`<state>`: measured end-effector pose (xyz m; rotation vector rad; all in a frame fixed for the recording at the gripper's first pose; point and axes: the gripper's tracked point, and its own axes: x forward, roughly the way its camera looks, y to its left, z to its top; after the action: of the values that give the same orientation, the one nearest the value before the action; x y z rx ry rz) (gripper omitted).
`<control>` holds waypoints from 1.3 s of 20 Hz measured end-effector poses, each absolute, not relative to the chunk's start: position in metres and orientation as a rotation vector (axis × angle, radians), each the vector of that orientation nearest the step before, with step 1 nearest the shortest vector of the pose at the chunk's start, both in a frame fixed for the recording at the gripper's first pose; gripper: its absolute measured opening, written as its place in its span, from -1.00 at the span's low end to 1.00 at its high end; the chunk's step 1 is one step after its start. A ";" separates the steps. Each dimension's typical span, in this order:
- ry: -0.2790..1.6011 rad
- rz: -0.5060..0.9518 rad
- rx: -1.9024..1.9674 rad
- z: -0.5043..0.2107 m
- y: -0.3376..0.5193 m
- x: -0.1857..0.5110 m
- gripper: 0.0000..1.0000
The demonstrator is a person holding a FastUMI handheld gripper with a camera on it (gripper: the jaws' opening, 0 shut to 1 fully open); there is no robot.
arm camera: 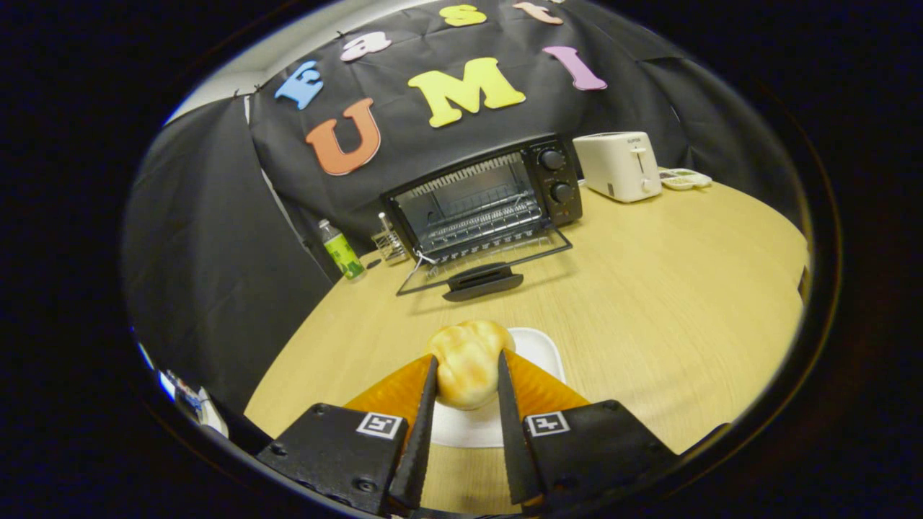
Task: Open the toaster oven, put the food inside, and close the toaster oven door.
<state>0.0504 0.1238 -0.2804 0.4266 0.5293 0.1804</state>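
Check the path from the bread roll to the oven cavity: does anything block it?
Nothing visible does. The bread roll sits between the gripper fingers; bare table leads to the toaster oven, its door already down.

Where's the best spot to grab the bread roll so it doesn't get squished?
Probably across its round middle, one finger on each flank, coming in level from the near side. That is how the gripper has it: both fingers press the bread roll over the white plate. Its soft dome offers no edge or handle, so squeeze gently.
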 end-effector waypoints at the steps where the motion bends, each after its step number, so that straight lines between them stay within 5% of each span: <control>1: 0.525 0.186 0.443 -0.272 0.124 0.055 -0.04; 10: 0.457 0.198 0.493 -0.210 0.119 0.175 -0.05; 26: 0.445 0.049 0.412 -0.270 0.132 0.401 -0.05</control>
<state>0.4010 0.1322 -0.2698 0.4117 0.4449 0.0487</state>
